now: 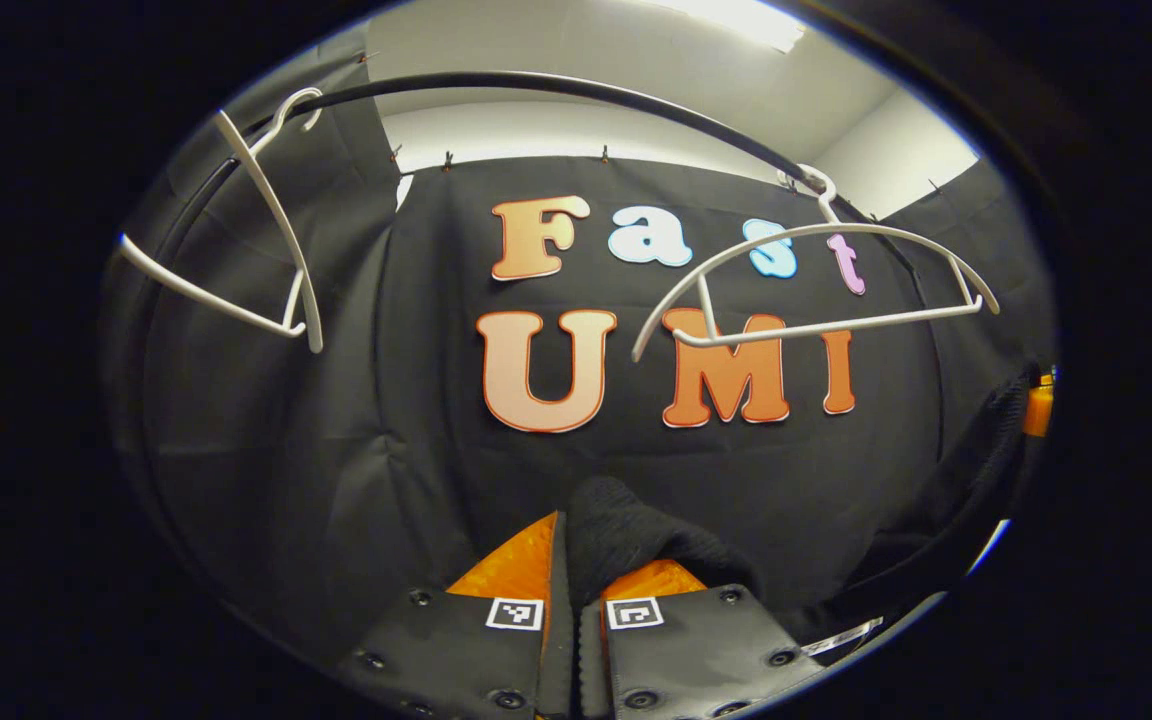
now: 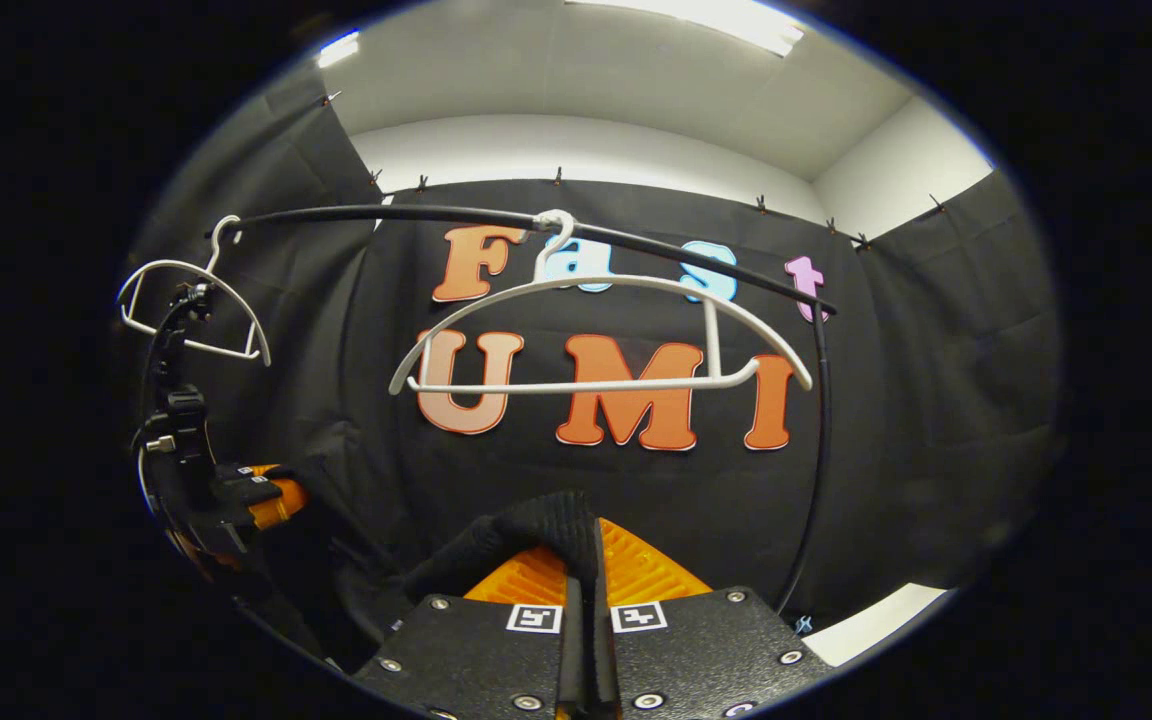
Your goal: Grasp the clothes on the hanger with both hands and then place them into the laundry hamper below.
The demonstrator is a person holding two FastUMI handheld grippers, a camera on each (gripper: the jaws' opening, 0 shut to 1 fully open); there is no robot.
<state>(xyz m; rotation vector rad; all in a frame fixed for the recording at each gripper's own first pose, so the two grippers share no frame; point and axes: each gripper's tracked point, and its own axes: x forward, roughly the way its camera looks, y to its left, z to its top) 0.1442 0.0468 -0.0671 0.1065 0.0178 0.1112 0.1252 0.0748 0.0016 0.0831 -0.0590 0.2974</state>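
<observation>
Bright ceiling light (image 2: 696, 20), sharp, fisheye-curved edges

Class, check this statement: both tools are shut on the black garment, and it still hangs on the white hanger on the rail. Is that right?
Not quite. Both tools, left and right, are shut on the black garment, but it is off the white hanger, which hangs bare on the rail in the right gripper view.

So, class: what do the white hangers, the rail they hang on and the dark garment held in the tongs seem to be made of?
White hangers: probably plastic, or coated wire; smooth, evenly white, thin rounded bars.
Rail: likely metal tube with a matt black finish, or a black sleeve; thin, smoothly curved, no shine.
Dark garment: knitted fabric, perhaps wool or acrylic; ribbed, fuzzy texture, folding softly between the right tongs.
</observation>
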